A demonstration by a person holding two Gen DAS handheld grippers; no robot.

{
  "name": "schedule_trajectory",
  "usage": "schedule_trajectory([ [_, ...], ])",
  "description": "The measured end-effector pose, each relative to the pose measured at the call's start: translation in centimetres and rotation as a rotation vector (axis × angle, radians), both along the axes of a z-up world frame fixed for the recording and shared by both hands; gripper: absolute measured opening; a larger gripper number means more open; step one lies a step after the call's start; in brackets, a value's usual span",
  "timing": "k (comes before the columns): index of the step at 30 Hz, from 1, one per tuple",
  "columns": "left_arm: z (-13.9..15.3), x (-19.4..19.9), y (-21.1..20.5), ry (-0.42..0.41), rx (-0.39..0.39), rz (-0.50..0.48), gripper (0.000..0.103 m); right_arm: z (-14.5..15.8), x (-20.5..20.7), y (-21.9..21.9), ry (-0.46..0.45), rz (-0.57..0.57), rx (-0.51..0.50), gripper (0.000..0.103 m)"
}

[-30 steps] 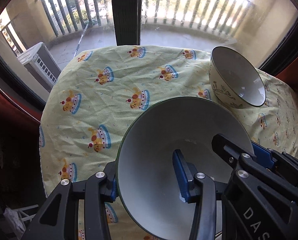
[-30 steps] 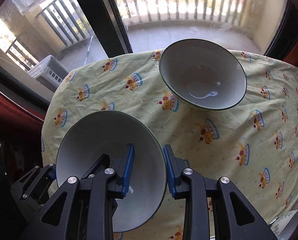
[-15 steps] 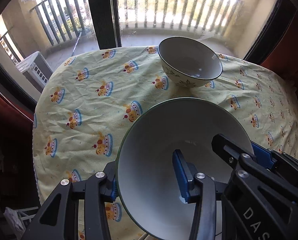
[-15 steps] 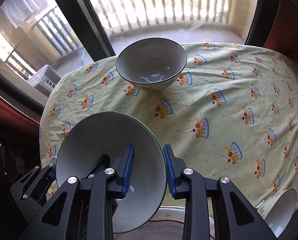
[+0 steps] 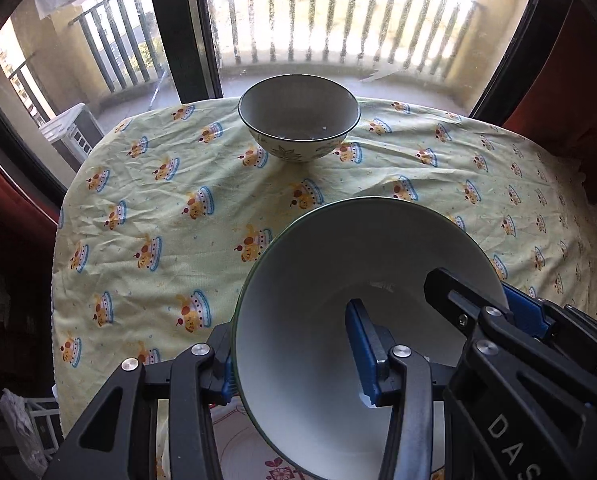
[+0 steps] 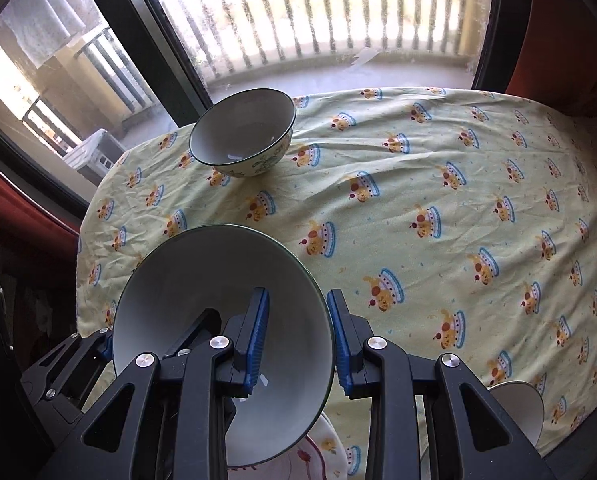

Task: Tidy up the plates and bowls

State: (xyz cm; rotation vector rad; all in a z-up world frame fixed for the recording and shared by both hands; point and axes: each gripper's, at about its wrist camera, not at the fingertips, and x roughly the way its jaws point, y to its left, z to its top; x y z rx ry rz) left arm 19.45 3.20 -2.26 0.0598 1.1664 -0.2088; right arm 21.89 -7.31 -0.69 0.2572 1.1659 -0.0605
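Observation:
A large bowl (image 5: 318, 280), white inside with a dark green rim, hangs tilted above the table, gripped from both sides. My left gripper (image 5: 294, 352) is shut on its left wall, one blue pad inside and one outside. My right gripper (image 6: 298, 332) is shut on the bowl's (image 6: 202, 276) right wall in the same way. Each gripper shows in the other's view: the right gripper (image 5: 478, 296) and the left gripper (image 6: 158, 332). A second bowl (image 5: 298, 120), green-rimmed with a leaf pattern outside, stands upright at the far edge of the table (image 6: 242, 132).
A yellow tablecloth (image 5: 158, 208) with a crown print covers the table. Beneath the held bowl lies a white plate (image 5: 258, 460) with a red flower pattern. A small white bowl (image 6: 518, 404) sits at the near right. Behind the table are a window and a balcony railing.
Both grippers have drawn back and up with the large bowl, so the far bowl looks smaller and farther away. The patterned plate and the small white bowl have come into view below.

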Motion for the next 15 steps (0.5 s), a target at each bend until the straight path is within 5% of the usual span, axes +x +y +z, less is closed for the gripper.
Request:
schedule_trajectory([
  [15, 1.6, -4.2, -8.8, -0.035, -0.004, -0.046, 0.045, 1.9, -4.9, -9.0, -0.033, -0.036, -0.011, 0.034],
])
